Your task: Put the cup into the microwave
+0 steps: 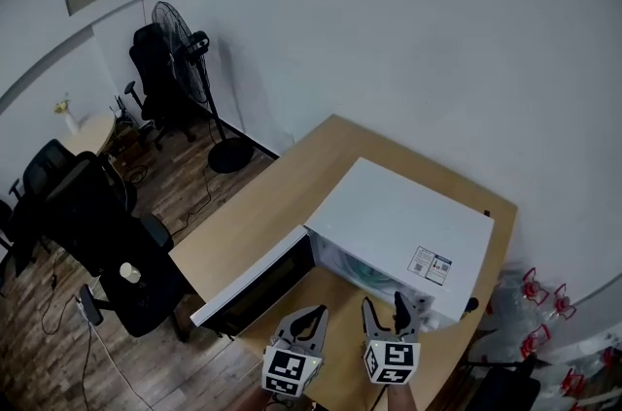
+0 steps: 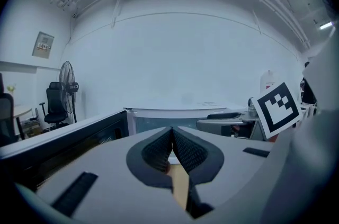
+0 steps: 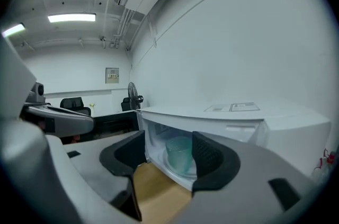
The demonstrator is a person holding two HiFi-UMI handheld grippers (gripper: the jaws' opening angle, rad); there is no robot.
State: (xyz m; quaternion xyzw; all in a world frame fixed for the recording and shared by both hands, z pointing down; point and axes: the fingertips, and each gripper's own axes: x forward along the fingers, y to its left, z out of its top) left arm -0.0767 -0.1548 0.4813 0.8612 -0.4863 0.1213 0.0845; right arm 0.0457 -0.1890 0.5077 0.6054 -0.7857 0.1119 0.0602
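A white microwave (image 1: 408, 224) stands on the wooden table (image 1: 262, 195), its door (image 1: 258, 281) swung wide to the left. Inside, a pale green translucent cup (image 3: 179, 150) stands upright on the turntable; in the head view only a sliver of the cup (image 1: 371, 273) shows in the cavity. My right gripper (image 1: 387, 310) hovers just in front of the opening. In its own view the right gripper (image 3: 170, 162) is open, empty, and apart from the cup. My left gripper (image 1: 309, 322) is beside it, near the door. The left gripper (image 2: 172, 139) is shut on nothing.
The open door (image 2: 63, 138) juts out to the left of my left gripper. A standing fan (image 1: 185, 40) and black office chairs (image 1: 107, 215) are on the floor to the left of the table. Red-handled items (image 1: 535, 302) sit past the table's right edge.
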